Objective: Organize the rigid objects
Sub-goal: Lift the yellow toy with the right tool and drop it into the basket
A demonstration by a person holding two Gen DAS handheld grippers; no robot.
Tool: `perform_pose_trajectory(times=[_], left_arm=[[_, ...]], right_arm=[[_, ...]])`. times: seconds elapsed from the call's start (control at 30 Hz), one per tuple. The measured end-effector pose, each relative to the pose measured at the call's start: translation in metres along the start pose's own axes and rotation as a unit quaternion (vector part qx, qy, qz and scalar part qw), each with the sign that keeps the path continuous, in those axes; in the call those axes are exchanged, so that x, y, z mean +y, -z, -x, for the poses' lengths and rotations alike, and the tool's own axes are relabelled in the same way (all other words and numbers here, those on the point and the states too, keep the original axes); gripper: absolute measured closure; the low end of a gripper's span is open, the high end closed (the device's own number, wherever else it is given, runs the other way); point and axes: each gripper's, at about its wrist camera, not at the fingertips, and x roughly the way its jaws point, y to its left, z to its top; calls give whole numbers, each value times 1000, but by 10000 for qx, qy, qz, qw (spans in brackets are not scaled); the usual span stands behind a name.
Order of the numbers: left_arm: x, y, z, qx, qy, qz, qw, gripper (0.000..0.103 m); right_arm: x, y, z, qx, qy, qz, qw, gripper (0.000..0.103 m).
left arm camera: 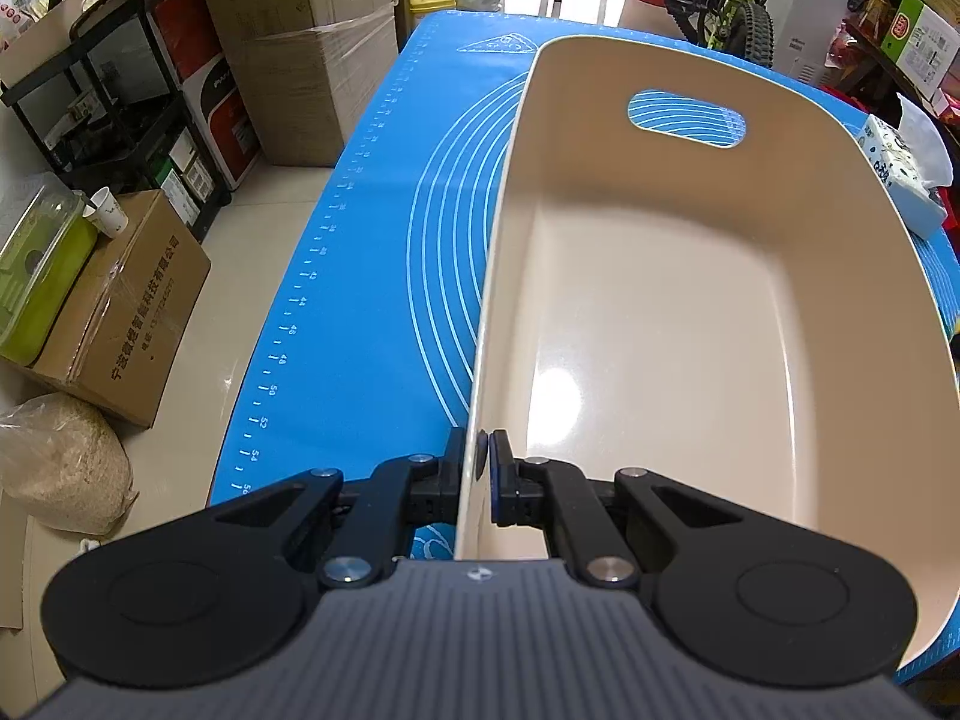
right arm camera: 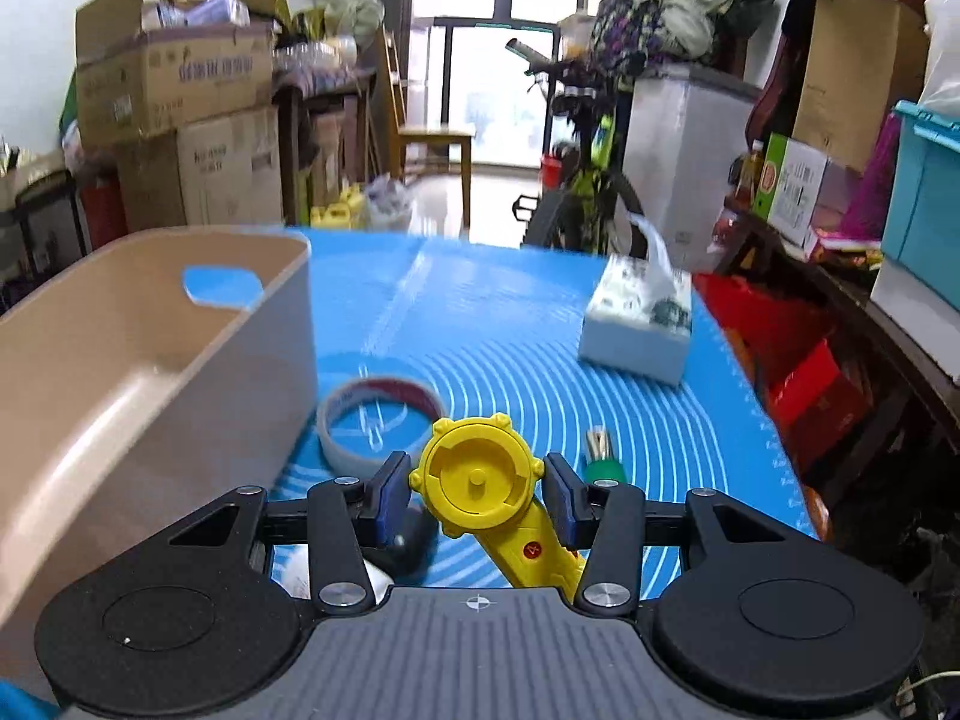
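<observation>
A beige plastic bin (left arm camera: 690, 312) with a handle cut-out stands empty on the blue mat (left arm camera: 360, 276). My left gripper (left arm camera: 478, 456) is shut on the bin's near left rim, one finger on each side of the wall. In the right wrist view the bin (right arm camera: 120, 360) is at the left. My right gripper (right arm camera: 477, 495) is around a yellow plastic toy tool (right arm camera: 480, 486) with a round knobbed head, jaws close on either side; contact is unclear. A tape ring (right arm camera: 381, 423) and a green-handled piece (right arm camera: 603, 456) lie on the mat beyond.
A tissue box (right arm camera: 639, 318) sits on the mat at the far right, also in the left wrist view (left arm camera: 906, 174). A dark rounded object (right arm camera: 402, 540) lies under my right gripper. Cardboard boxes (left arm camera: 120, 312), a rice sack (left arm camera: 60, 462) and a bicycle (right arm camera: 576, 180) surround the table.
</observation>
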Motion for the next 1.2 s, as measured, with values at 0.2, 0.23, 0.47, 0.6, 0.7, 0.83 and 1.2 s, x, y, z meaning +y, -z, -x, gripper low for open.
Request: perform_pose_trajectory(times=[0.2, 0.23, 0.47, 0.6, 0.7, 0.83, 1.2], left_arm=[[0, 0, 0, -1, 20, 0, 10000, 95], [0, 0, 0, -2, 20, 9, 10000, 95], [1, 1, 0, -12, 15, 19, 10000, 96], [1, 1, 0, -12, 13, 16, 10000, 96], [1, 1, 0, -17, 16, 9, 10000, 96], [0, 1, 1, -22, 43, -1, 10000, 96], [-2, 2, 1, -37, 42, -29, 10000, 96]], right_arm=[[10, -19, 21, -539, -137, -88, 9984, 50], [15, -24, 26, -642, -203, -88, 9977, 50], [55, -62, 55, -1327, -835, -54, 9876, 50], [84, -81, 65, -1486, -1317, -10, 9801, 50], [108, -86, 60, -1377, -1544, 123, 9783, 50], [137, -79, 46, -1052, -1803, 271, 9776, 50], [167, -50, 3, 346, -1704, 393, 9840, 50]])
